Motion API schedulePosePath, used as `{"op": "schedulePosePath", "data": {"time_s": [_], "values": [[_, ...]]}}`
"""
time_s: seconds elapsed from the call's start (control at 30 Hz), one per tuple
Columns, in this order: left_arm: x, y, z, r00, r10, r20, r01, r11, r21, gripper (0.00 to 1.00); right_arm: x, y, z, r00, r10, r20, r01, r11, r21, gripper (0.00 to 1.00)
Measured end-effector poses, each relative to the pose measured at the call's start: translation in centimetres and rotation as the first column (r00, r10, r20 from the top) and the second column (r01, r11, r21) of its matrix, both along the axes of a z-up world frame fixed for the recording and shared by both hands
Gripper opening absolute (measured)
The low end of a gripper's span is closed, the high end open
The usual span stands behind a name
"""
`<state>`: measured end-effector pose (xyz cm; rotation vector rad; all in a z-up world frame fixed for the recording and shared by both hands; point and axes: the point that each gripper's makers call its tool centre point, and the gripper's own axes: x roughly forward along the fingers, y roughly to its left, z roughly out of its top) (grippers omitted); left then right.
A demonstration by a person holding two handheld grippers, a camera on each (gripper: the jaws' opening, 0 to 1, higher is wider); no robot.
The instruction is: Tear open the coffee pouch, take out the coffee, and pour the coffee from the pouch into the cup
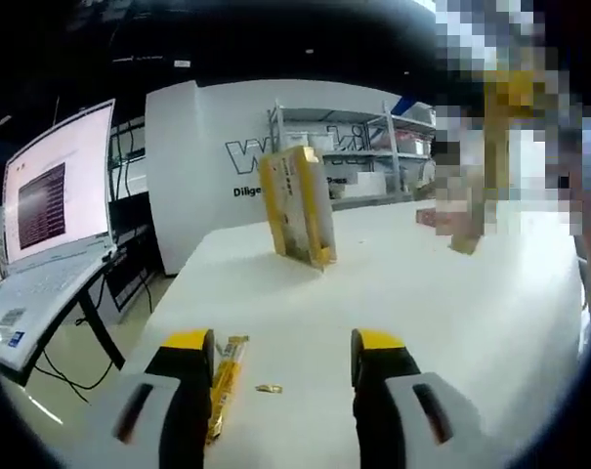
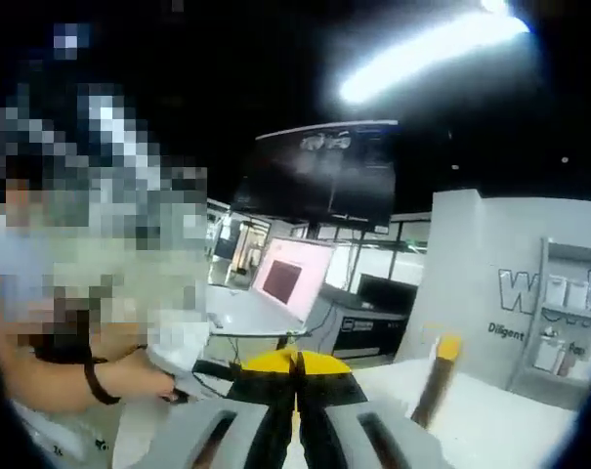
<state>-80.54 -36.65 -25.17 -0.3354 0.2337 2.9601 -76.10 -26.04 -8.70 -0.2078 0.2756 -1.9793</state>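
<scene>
A gold and yellow coffee pouch [image 1: 297,205] stands upright on the white table [image 1: 402,293], far ahead of my left gripper [image 1: 283,357]. That gripper is open just above the table's near edge, with nothing between its jaws. A thin yellow coffee stick [image 1: 225,376] lies flat beside its left jaw, and a small torn scrap [image 1: 268,389] lies between the jaws. My right gripper [image 2: 295,366] is held up in the air, shut, its yellow tips pressed together; I cannot make out anything between them. In the right gripper view a brown, yellow-topped upright object [image 2: 437,383] stands on the table.
An open laptop [image 1: 51,195] sits on a side stand left of the table, its pink screen [image 2: 290,276] also in the right gripper view. A person's forearm [image 2: 70,376] with a dark wristband holds something white. A tan object [image 1: 466,234] and a pinkish item [image 1: 427,217] sit far right.
</scene>
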Motion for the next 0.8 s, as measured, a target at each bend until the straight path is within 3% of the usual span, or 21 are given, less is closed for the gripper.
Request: {"op": "schedulePosePath", "data": {"time_s": [0.1, 0.23, 0.4, 0.53, 0.8], "values": [[0.1, 0.4, 0.0, 1.000, -0.016, 0.003, 0.016, 1.000, -0.014, 0.62, -0.6, -3.3, -1.1, 0.999, 0.035, 0.025, -0.035, 0.999, 0.021, 0.00], [0.3, 0.7, -0.1, 1.000, -0.026, 0.009, 0.026, 0.999, -0.025, 0.63, -1.1, -7.4, -4.0, 0.993, 0.082, 0.089, -0.088, 0.995, 0.057, 0.00], [0.6, 1.0, -0.2, 0.999, -0.034, 0.011, 0.034, 0.999, -0.034, 0.63, -1.3, -11.0, -7.2, 0.982, 0.114, 0.152, -0.126, 0.989, 0.074, 0.00], [0.6, 0.6, -0.4, 0.999, -0.035, 0.016, 0.035, 0.999, -0.030, 0.62, -1.9, -12.0, -8.0, 0.973, 0.118, 0.200, -0.126, 0.991, 0.032, 0.00], [0.7, -0.7, -0.6, 0.999, -0.048, 0.007, 0.047, 0.998, 0.030, 0.61, -4.0, -12.3, -8.5, 0.972, 0.079, 0.222, -0.078, 0.997, -0.013, 0.00]]}}
